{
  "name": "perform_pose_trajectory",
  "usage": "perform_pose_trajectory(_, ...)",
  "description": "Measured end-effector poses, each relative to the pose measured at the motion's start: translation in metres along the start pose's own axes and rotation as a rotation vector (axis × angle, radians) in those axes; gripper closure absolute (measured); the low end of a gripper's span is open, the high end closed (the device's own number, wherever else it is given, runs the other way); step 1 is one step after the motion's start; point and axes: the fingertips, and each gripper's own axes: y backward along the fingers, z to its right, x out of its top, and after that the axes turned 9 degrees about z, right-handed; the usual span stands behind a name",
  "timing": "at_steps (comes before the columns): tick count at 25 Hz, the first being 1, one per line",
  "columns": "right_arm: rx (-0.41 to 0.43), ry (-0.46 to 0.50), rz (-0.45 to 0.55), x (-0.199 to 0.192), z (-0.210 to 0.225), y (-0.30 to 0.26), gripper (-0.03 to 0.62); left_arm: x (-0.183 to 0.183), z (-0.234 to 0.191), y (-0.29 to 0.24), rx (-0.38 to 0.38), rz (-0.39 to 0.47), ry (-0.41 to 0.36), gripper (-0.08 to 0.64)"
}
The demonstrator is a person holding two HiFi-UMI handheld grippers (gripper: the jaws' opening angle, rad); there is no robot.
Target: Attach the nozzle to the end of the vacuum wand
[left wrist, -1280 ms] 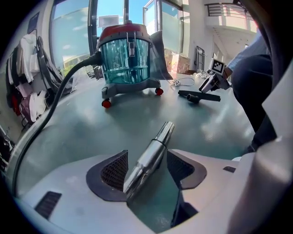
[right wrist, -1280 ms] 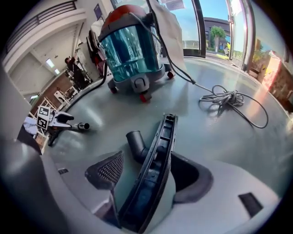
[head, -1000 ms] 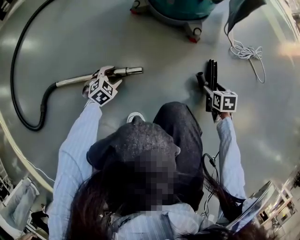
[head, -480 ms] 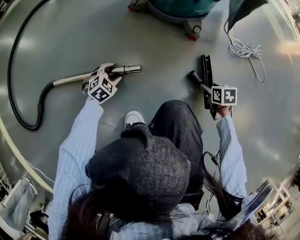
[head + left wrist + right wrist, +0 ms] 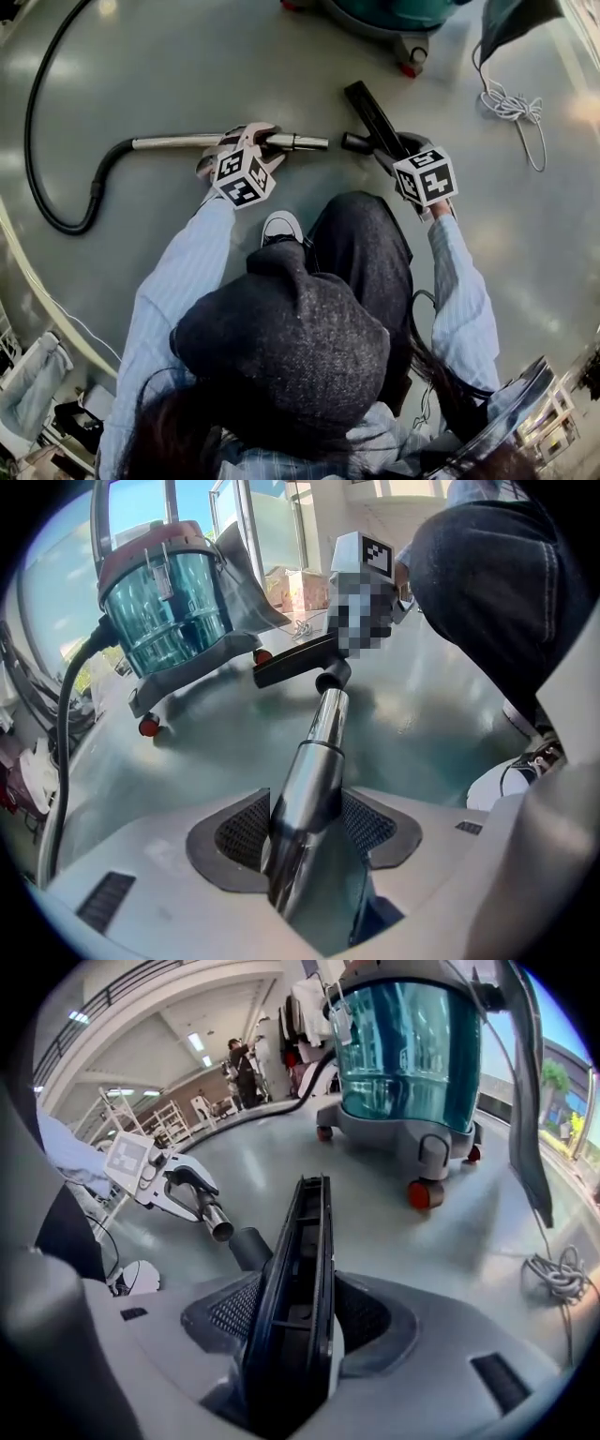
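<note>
My left gripper (image 5: 261,143) is shut on the chrome vacuum wand (image 5: 178,142), whose open end (image 5: 317,143) points right. In the left gripper view the wand (image 5: 309,780) runs out between the pads toward the black nozzle (image 5: 292,664). My right gripper (image 5: 392,152) holds the long black nozzle (image 5: 368,112), and its jaws are closing on it. The nozzle's round neck (image 5: 354,143) faces the wand's end across a small gap. In the right gripper view the nozzle (image 5: 302,1269) fills the jaws, and its neck (image 5: 248,1246) sits just below the wand's tip (image 5: 218,1229).
The teal vacuum canister (image 5: 389,17) on red-capped wheels stands on the floor just beyond the nozzle. A black hose (image 5: 36,178) loops off the wand at the left. A coiled white cord (image 5: 511,105) lies at the right. The person's shoe (image 5: 279,226) and knee are below the grippers.
Both grippers came toward each other. The right one swung left and rolled, turning the nozzle so that its neck faces the wand. The wand moved right.
</note>
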Motion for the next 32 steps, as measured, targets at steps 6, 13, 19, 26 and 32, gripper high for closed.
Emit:
perform_pose_trajectory(6,0.102,0.093,0.025,0.007,-0.025,-0.005,0.350,0.010,0.006,-0.004,-0.012,0.008,0.008,0.324)
perform_pose_trajectory(13,0.083,0.075,0.058,0.005,-0.021,0.001,0.350,0.025,0.006,-0.002,0.000,0.011,0.020,0.324)
perform_pose_trajectory(19,0.085,0.099,0.051,0.008,-0.023,0.002,0.350,0.020,0.012,-0.011,-0.009,-0.037,0.021,0.324)
perform_pose_trajectory(26,0.068,-0.015,-0.046,0.011,-0.024,0.005,0.350,0.025,0.008,-0.006,0.022,-0.033,0.032,0.324)
perform_pose_trajectory(32,0.031,0.198,-0.117,0.023,-0.028,0.008,0.350,0.027,0.014,-0.008,0.002,-0.038,0.012,0.327)
